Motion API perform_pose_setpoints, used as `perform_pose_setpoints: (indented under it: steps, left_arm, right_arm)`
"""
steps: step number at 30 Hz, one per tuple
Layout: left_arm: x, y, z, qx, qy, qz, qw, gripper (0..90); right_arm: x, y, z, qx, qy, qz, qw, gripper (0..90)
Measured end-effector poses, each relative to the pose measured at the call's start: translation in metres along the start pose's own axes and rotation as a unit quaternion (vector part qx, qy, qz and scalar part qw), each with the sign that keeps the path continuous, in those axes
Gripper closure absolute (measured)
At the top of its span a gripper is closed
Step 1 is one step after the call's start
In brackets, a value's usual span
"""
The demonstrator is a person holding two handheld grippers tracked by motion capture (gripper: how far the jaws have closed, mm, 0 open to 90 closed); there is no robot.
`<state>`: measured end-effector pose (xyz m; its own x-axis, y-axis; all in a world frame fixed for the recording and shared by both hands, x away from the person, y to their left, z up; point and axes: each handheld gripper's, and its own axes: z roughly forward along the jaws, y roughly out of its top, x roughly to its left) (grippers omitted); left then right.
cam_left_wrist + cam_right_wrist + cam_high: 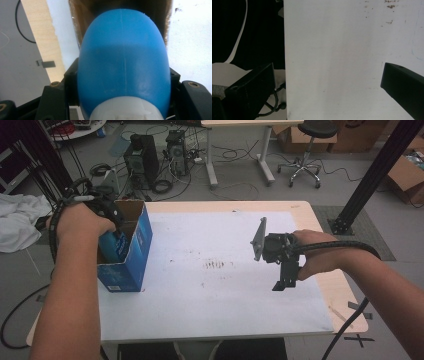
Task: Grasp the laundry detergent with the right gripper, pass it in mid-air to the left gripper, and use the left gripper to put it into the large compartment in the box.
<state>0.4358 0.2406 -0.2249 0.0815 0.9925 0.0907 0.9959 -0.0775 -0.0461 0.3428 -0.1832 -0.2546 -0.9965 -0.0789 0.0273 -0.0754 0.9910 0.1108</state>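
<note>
At frame left, our left gripper (107, 227) clamps a blue bottle (123, 65) over the open blue carton (131, 251), presumably to pack it. Right gripper (285, 282) idles, jaws apart, over the white mat (215, 290).

At the left of the frame, the left gripper (107, 227) points down, jaws clamped. At the right, the right gripper (285, 282) hangs with jaws wide apart.
</note>
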Motion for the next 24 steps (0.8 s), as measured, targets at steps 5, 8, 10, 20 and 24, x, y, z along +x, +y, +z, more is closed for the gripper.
perform_pose_setpoints:
  steps: [5,8,10,20,24]
  left_arm:
    - [-0.002,0.001,0.017,-0.001,0.001,-0.004,1.0,38.5]
    - [-0.002,0.001,0.025,0.001,0.004,-0.003,1.0,38.6]
    - [-0.002,0.002,0.031,0.006,0.005,-0.002,1.0,38.6]
    - [-0.005,0.006,0.048,0.006,0.012,0.003,0.9999,38.5]
    - [-0.007,0.007,0.056,0.007,0.011,0.004,0.9999,38.6]
  right_arm:
    - [0.001,0.0,0.0,-0.002,-0.001,0.0,1.0,0.0]
    - [0.001,0.0,0.001,-0.004,0.0,0.002,1.0,0.0]
    - [0.002,-0.001,0.002,-0.004,0.001,0.005,1.0,0.0]
    - [0.003,-0.005,0.008,0.0,0.005,0.008,1.0,0.0]
    - [0.003,-0.006,0.007,0.0,0.005,0.011,0.9999,0.0]
